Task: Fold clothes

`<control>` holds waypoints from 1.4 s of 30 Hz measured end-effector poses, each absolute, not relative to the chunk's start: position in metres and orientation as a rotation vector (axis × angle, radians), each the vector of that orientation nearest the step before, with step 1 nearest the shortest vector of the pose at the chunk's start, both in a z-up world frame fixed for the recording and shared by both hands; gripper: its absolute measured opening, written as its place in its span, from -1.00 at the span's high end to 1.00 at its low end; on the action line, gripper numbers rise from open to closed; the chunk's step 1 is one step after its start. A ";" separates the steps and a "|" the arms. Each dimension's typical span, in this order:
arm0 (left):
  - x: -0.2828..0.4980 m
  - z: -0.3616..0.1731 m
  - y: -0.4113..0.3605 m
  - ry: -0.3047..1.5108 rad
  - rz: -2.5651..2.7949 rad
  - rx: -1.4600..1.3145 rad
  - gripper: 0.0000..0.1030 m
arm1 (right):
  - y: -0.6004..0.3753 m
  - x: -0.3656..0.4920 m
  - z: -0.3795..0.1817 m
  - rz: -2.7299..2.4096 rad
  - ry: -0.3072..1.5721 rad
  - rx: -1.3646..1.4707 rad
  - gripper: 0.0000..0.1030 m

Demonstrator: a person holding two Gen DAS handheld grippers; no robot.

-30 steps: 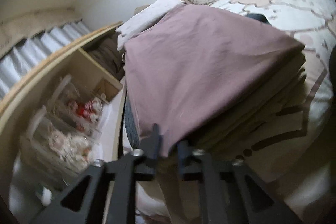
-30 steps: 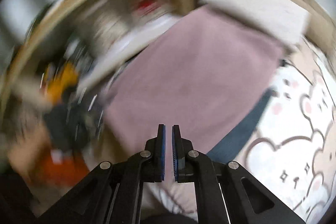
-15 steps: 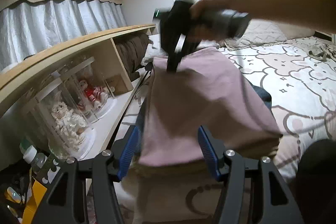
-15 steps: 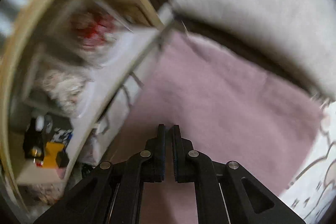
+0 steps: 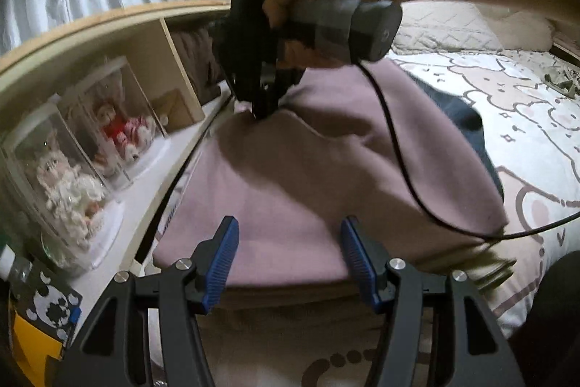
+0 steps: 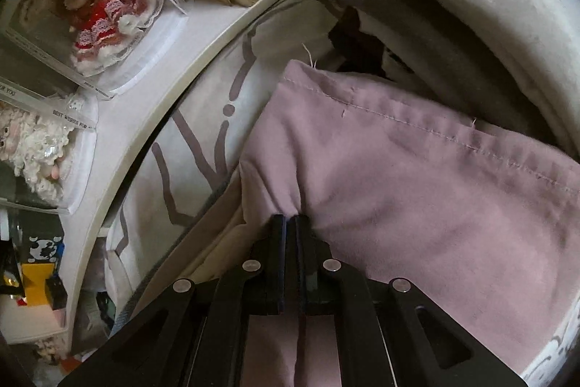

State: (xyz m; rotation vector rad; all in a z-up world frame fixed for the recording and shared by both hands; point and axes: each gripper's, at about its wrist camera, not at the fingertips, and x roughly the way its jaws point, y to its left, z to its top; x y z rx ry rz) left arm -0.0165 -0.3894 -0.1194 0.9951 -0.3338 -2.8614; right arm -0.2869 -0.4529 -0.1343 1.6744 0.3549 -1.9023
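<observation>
One tool (image 6: pixel 290 218) pinching mauve cloth (image 6: pixel 417 176), angled down.

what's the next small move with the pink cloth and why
Probably carry the right gripper toward the near edge: it is shut on a far fold of the pink cloth, while the left gripper is open over the near edge, holding nothing.

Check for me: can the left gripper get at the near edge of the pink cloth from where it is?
Probably yes. The left gripper is open, the pink cloth edge lies between its fingers, nothing blocking.
</observation>
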 end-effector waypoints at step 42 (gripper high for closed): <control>-0.207 -0.081 -0.472 -0.003 -2.625 1.210 -0.37 | -0.272 -0.064 -0.164 -1.860 0.218 1.353 0.92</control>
